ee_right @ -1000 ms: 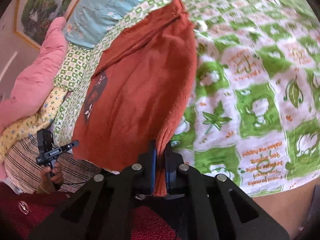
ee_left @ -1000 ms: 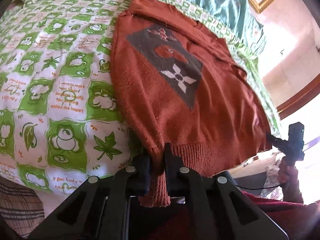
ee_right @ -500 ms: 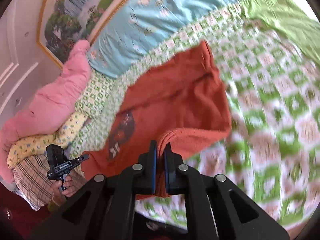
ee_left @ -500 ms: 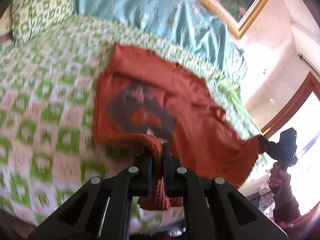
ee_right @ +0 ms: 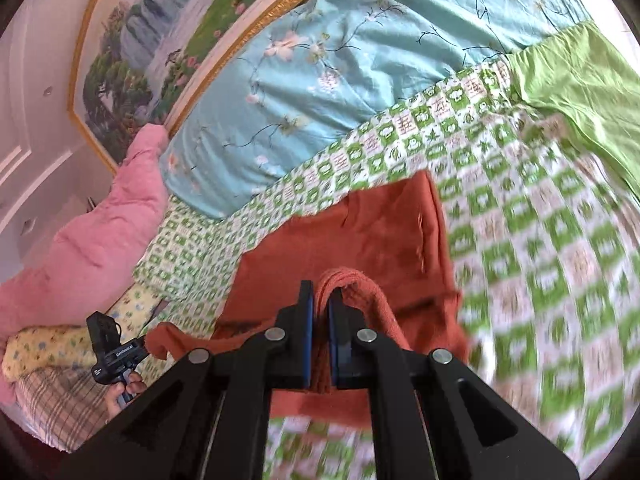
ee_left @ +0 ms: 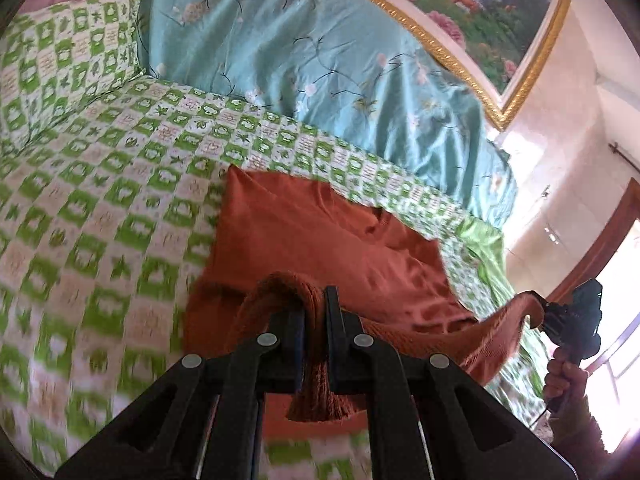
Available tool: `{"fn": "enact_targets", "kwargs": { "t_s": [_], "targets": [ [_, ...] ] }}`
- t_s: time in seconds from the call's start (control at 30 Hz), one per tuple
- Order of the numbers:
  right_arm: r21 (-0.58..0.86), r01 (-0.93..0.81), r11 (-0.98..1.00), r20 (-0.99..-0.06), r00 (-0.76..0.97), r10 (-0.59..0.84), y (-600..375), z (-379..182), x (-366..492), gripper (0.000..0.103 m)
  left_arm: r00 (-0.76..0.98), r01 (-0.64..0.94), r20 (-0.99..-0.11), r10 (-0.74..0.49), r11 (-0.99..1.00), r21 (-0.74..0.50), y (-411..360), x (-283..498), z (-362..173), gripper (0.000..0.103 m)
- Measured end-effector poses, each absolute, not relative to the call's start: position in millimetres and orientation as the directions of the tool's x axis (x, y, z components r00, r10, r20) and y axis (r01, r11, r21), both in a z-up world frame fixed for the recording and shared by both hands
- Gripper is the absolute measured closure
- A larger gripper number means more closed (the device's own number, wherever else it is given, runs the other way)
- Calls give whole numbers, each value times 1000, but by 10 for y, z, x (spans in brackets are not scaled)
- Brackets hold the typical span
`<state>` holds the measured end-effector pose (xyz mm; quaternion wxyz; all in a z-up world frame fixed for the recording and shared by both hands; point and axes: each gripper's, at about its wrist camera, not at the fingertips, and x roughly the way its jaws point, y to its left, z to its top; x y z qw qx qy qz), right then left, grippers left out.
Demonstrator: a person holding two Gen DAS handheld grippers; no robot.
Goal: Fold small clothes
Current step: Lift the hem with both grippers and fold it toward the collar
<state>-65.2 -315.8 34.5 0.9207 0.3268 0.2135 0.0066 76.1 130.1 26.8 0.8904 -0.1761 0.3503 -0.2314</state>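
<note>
Rust-red knit sweater (ee_left: 320,236) is lying on the bed (ee_left: 100,208), on the green-and-white checked sheet; its far part rests flat, its near hem is lifted off the sheet.

Left gripper (ee_left: 314,320) is clamped on the ribbed hem at one corner; right gripper (ee_right: 318,312) is clamped on the ribbed hem at the other corner. Knit is pinched between the pads on both, and a short tail hangs below each.

Step judged: the hem is being carried over toward the collar end for a half fold.

To be done well:
- Both corners are to be kept level and well apart, so the hem stays taut between them; some sag is seen there in the left view.
- The hem edge is to be laid parallel with the shoulder line, side edges matched.
- Release is to be held off until the cloth is down flat.

Writing: a small white label is seen on the left gripper body in the right wrist view, too small to be read. Red characters are printed in the sheet's squares, blurred, not legible. A framed landscape painting (ee_right: 160,40) hangs behind; no text is seen on it.
</note>
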Motion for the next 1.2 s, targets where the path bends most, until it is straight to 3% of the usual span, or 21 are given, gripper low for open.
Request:
{"fn": "enact_targets", "kwargs": {
  "t_s": [0.53, 0.67, 0.83, 0.97, 1.1, 1.2],
  "targets": [
    [557, 283, 780, -549, 831, 90, -3901, -150, 834, 96, 623, 175, -641, -449, 878, -444, 1069, 2406, -254, 97],
    [535, 319, 782, -601, 795, 87, -3919, -347, 992, 95, 599, 147, -673, -435, 885, -441, 1076, 2528, -466, 96],
    [563, 334, 756, -596, 797, 92, -3972, -395, 951, 94, 597, 152, -677, -430, 890, -431, 1088, 2485, -488, 89],
    [557, 335, 760, -597, 797, 86, -3924, -218, 852, 86, 597, 197, -673, -437, 893, -405, 1062, 2208, -276, 75],
    [483, 299, 823, -564, 826, 31, -3711, 118, 662, 63, 563, 315, -626, -539, 841, -440, 886, 1849, -28, 66],
    [501, 172, 848, -535, 832, 147, -3432, 273, 675, 62, 450, 421, -629, -634, 772, -477, 517, 1777, -10, 59]
  ]
}}
